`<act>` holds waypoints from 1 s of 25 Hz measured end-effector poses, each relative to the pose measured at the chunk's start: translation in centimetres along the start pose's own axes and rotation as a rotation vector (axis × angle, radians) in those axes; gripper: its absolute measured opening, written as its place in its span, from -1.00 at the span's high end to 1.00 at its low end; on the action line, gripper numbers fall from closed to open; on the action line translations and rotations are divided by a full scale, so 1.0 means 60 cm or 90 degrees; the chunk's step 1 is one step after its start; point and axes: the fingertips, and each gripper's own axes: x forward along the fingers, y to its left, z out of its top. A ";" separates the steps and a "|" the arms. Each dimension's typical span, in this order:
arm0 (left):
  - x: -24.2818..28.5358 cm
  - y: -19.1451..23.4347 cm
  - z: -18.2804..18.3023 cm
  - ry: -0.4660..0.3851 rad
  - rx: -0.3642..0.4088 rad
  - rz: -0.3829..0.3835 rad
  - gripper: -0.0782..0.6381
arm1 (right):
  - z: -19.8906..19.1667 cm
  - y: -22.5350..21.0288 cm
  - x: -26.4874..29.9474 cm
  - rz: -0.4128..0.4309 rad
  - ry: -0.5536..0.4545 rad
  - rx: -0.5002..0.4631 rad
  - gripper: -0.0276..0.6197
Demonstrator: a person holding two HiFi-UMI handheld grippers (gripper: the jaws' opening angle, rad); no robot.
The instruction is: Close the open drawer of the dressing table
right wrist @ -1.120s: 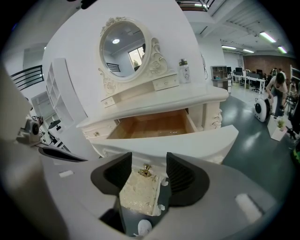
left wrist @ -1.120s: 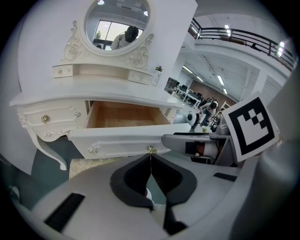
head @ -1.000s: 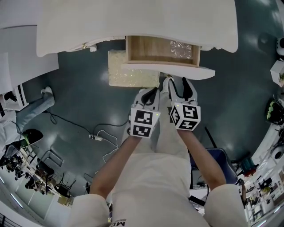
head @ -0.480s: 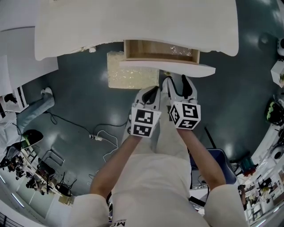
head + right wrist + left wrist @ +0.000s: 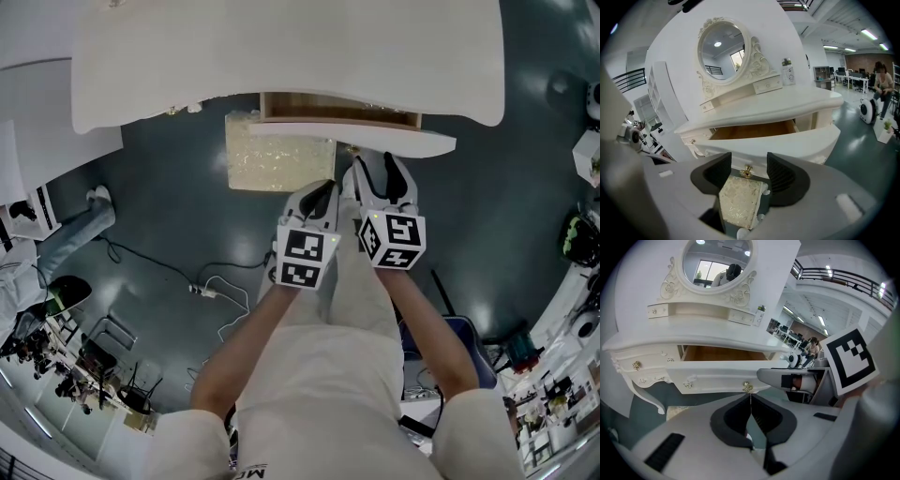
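Observation:
The white dressing table (image 5: pixel 281 47) has its middle drawer (image 5: pixel 352 139) a little way out, with a strip of wooden inside showing. In the right gripper view the drawer's gold knob (image 5: pixel 747 171) sits between the open jaws of my right gripper (image 5: pixel 749 169), and the pads stand apart from it. In the head view the right gripper (image 5: pixel 375 169) is at the drawer front. My left gripper (image 5: pixel 317 194) is beside it on the left and shut on nothing. In the left gripper view its tips (image 5: pixel 751 397) are just below the knob (image 5: pixel 747 386).
A cream patterned stool (image 5: pixel 279 155) stands under the table, left of the drawer. A cable (image 5: pixel 211 291) lies on the dark floor. A blue chair (image 5: pixel 459 342) is behind my right arm. Someone's leg (image 5: pixel 66 234) is at the far left, and cluttered benches line the right edge.
The drawer has slid in under the tabletop, so less of its wooden inside shows. Both grippers have moved forward with it toward the table.

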 end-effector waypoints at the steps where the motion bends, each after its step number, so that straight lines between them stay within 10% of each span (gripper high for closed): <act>1: 0.002 0.002 0.002 0.000 0.000 0.000 0.75 | 0.002 0.000 0.003 0.001 0.000 0.000 0.28; 25: 0.027 0.018 0.040 -0.006 -0.003 0.004 0.75 | 0.039 -0.011 0.033 0.018 -0.009 -0.007 0.28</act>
